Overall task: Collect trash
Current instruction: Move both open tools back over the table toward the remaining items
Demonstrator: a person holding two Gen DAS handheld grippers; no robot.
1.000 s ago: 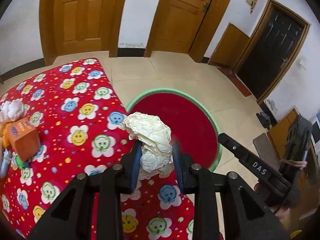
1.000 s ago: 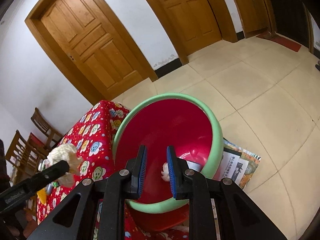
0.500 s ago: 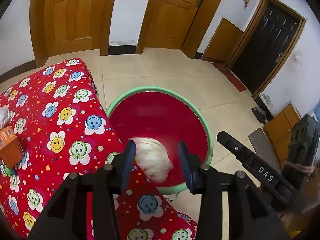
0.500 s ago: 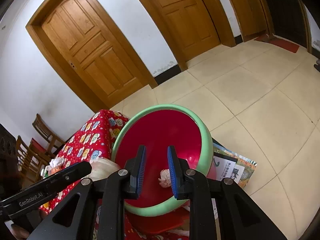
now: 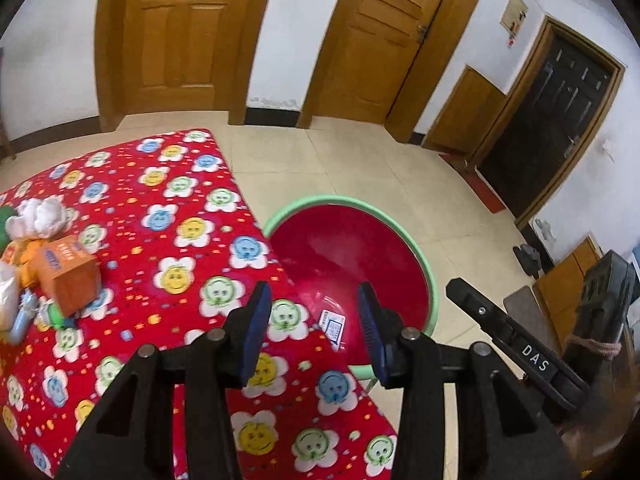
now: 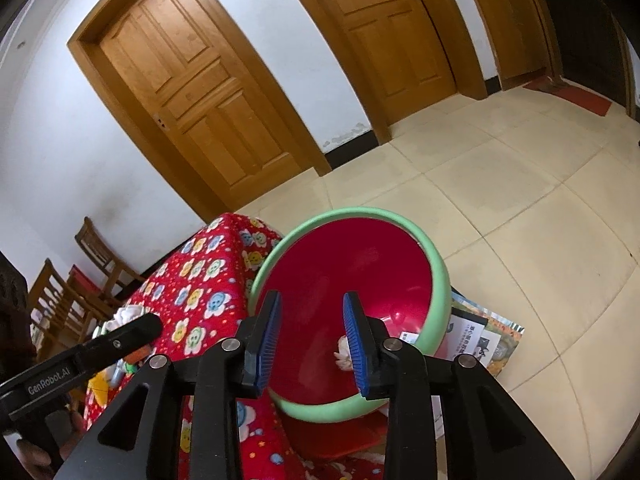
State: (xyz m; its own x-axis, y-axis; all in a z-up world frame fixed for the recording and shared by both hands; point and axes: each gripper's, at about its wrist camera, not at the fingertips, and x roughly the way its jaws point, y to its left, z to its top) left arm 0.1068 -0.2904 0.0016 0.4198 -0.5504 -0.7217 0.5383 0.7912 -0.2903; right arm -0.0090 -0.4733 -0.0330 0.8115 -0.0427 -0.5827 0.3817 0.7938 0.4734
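A: What is the left gripper (image 5: 314,322) doing?

B: It is hovering over the corner of the table, where the red flowered cloth (image 5: 132,216) is meeting the basin (image 5: 425,268). Its jaws are standing apart with nothing between the blue pads; they have just been opening.

A: And the right gripper (image 6: 312,336)?

B: It is pointing down into the same red basin with the green rim (image 6: 438,268). Its jaws are standing apart too, having just been opening, and they are gripping nothing.

A: Where is the trash lying?

B: A pale crumpled wad (image 6: 343,354) is sitting low inside the basin, partly hidden behind the right pad in the right wrist view. More is waiting on the table at the left edge of the left wrist view: a white crumpled tissue (image 5: 38,216), an orange carton (image 5: 70,274) just beside it, and some small bits I cannot make out.

A: Anything under the basin?

B: Printed papers (image 6: 482,340) are showing on the floor tiles just past its rim, beside the table
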